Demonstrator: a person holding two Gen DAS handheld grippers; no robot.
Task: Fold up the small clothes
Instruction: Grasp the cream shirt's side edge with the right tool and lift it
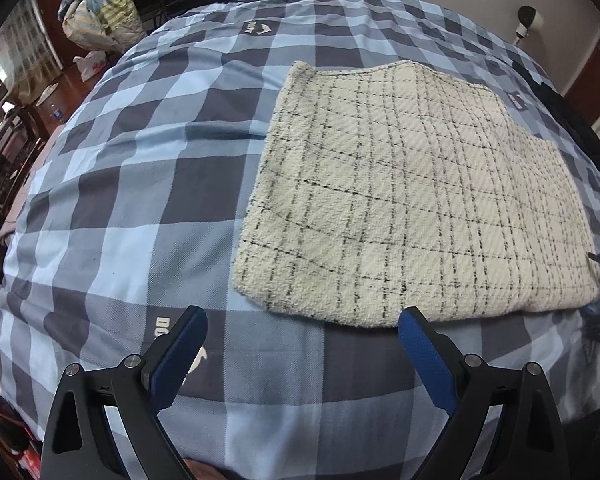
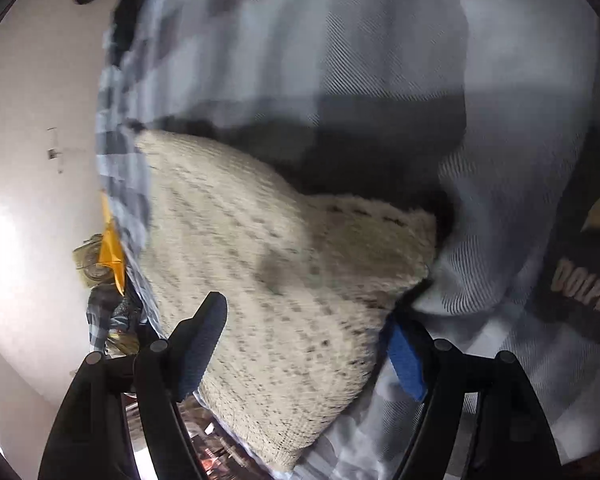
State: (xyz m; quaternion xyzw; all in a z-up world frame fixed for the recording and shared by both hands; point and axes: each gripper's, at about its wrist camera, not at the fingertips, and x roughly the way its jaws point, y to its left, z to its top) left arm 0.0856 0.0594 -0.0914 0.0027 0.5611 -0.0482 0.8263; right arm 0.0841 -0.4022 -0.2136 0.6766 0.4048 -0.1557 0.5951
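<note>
A cream woven cloth with thin black grid lines lies flat on the blue-and-grey checked bedspread. The left gripper hovers at its near edge, jaws spread; the right gripper has its jaws spread around the cloth's corner.

A cream checked cloth lies flat on the blue plaid bed.

The checked duvet cover bore a dark patch printed "DOLPH…", cut off by the frame edge; in the left wrist view, another patch showed "DO", probably the same word.
</note>
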